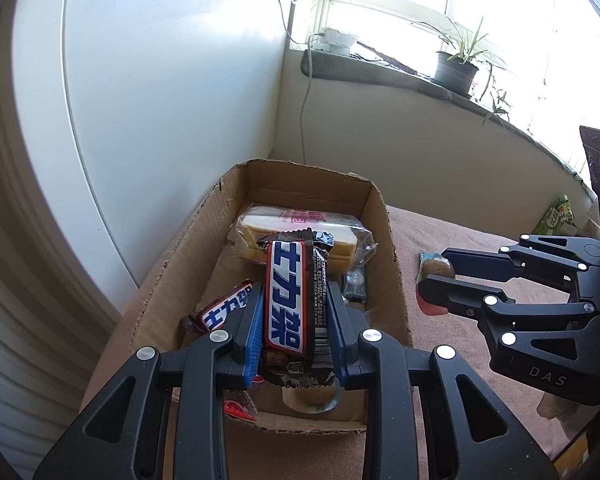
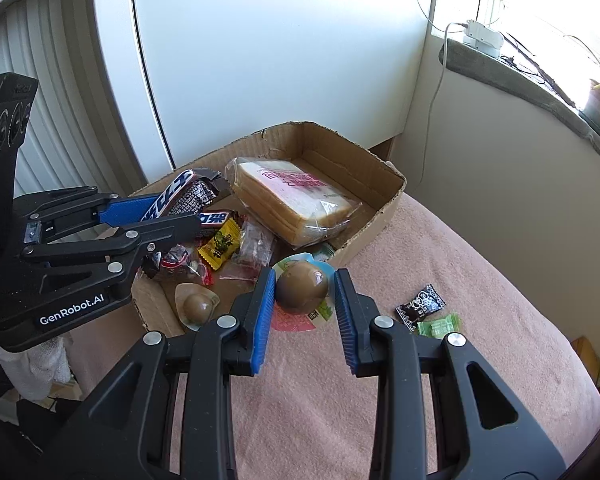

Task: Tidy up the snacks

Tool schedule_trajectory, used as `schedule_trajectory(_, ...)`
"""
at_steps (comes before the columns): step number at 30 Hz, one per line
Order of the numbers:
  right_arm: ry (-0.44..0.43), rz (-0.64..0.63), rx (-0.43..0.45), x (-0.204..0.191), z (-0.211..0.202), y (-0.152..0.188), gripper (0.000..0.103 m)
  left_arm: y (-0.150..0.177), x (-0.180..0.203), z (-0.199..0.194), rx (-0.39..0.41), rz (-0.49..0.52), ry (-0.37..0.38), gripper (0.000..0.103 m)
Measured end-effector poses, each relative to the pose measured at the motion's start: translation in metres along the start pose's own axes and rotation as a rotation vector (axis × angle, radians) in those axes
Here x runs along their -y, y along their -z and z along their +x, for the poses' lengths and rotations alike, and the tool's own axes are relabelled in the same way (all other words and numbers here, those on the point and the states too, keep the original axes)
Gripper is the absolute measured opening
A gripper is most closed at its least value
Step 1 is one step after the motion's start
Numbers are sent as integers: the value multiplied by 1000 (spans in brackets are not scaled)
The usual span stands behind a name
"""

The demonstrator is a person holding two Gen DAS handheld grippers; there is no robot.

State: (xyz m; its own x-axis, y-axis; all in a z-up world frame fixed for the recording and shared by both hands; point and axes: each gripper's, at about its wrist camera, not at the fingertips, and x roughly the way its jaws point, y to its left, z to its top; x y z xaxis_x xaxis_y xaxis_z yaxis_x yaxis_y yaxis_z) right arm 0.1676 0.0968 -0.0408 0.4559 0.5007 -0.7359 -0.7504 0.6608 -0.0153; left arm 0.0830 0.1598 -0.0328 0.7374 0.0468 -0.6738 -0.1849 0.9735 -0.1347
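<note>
My left gripper (image 1: 296,300) is shut on a brown chocolate bar (image 1: 286,300) with a blue-and-white label, held lengthwise above the cardboard box (image 1: 388,240). A second such bar (image 1: 224,310) and a bagged bread loaf (image 1: 296,224) lie inside the box. My right gripper (image 2: 305,280) is shut on a brown egg in clear wrapping (image 2: 302,290), just outside the box's near wall (image 2: 392,200), above the pink cloth. The right wrist view shows the left gripper (image 2: 176,210) with its bar (image 2: 172,196) over the box's left side.
The box also holds another wrapped egg (image 2: 196,306), a yellow candy (image 2: 220,244) and small clear packets. A black candy (image 2: 420,304) and a green one (image 2: 440,326) lie on the pink cloth (image 2: 460,264). White panel behind; window sill with a potted plant (image 1: 456,68).
</note>
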Motion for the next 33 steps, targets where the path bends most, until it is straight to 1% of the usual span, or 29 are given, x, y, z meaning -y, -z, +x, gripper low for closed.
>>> schedule_trajectory(8,-47,-1,3,-16,15,-13,31,-6,-15,5,1,-15,-36,27)
schedule_trajectory(16,-76,-7,-3,-24,27,-23,31,-8,-22,2,7,-30,-52,27)
schedule_trajectory(24,-89,-8,0,-23,34,-24,33,-7,-22,-1,10,-34,-63,27)
schedule_trajectory(25,-89,-8,-1,-23,34,-24,35,-7,-22,-1,13,-35,-64,27)
schedule_trajectory(28,-82,-4,4,-22,34,-25,35,-8,-21,-3,17,-32,-70,28)
schedule_trajectory(29,-80,-1,6,-21,34,-25,37,-8,-20,-4,18,-31,-73,32)
schedule_trajectory(30,-77,2,8,-21,33,-25,41,-8,-20,-4,20,-31,-75,33)
schedule_trajectory(32,-71,2,19,-19,31,-24,58,-7,-20,-4,21,-31,-77,34)
schedule_trajectory(33,-66,1,24,-18,29,-24,60,-8,-21,-4,21,-31,-78,34)
